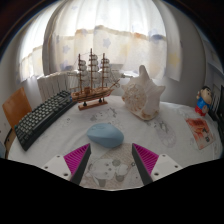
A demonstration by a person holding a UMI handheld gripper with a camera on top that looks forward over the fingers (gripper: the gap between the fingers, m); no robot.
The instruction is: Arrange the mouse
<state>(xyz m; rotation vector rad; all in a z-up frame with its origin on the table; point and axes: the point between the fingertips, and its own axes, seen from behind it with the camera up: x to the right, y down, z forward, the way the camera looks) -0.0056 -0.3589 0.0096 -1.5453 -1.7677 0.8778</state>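
A light blue mouse [104, 135] lies on the white patterned tablecloth [60, 140], just ahead of my gripper [111, 160] and slightly toward the left finger. My gripper is open and empty, with the pink pads [77, 157] wide apart and only cloth between them. A black keyboard [42, 118] lies at an angle to the left, beyond the mouse.
A wooden model ship [92, 78] stands behind the mouse. A large white conch shell [143, 95] sits to the right of it. A small figurine [204, 102] and red prints are at the far right. Curtained windows lie behind the table.
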